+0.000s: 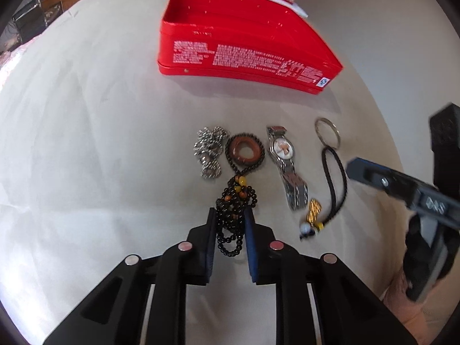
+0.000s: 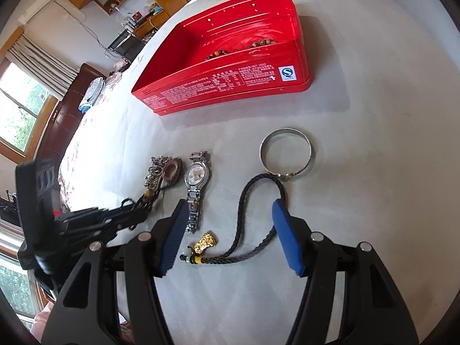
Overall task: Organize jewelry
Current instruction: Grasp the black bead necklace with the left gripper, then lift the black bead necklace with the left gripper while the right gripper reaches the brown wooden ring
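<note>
clamping black bead strand (image 1: pixel 230 224) in left gripper (image 1: pixel 231 215) | strand at 6 o'clock of red tin (image 1: pixel 244 57) | right gripper (image 2: pixel 230 215) released over cord keyring (image 2: pixel 258 230) | risk: trailing loops snag neighbouring chain (image 1: pixel 208 149)

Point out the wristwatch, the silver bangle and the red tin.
wristwatch (image 2: pixel 196 174), right wrist view, on its dial.
silver bangle (image 2: pixel 262 146), right wrist view, on the left of its band.
red tin (image 1: pixel 230 57), left wrist view, on its printed near wall.
</note>
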A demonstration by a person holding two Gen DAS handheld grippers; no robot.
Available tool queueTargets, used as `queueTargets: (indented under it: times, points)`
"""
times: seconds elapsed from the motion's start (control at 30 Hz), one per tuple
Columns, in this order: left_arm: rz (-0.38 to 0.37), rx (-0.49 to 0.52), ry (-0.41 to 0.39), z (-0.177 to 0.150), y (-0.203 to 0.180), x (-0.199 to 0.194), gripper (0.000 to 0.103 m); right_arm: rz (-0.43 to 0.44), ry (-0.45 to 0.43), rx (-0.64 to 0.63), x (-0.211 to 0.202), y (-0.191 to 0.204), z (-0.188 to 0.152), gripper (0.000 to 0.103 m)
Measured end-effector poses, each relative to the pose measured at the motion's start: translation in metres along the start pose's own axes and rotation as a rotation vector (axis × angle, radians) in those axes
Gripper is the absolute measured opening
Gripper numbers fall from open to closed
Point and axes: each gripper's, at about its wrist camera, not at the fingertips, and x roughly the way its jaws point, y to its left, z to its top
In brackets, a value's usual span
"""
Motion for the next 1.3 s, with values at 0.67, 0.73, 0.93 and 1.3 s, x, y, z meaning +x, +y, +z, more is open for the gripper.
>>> queueTargets:
  times: [0.67,0.73,0.93,1.3]
  points:
    - [-0.038,-0.073,-0.033,0.003,0.047,-0.012,0.010,0.037,0.068,-0.077,0.029,0.041,0.002,0.054]
    - [-0.055,-0.079,-0.036,0.003,0.047,-0.011,0.010,0.047,0.083,-0.090,0.035,0.048,0.003,0.052]
    - [-0.113,-0.020,-0.128,0.017,0.027,-0.039,0.010,0.061,0.075,-0.092,0.039,0.054,0.007,0.051]
    - [-0.143,0.026,-0.256,0.023,0.016,-0.080,0.010,0.066,0.087,-0.088,0.045,0.050,0.005,0.051]
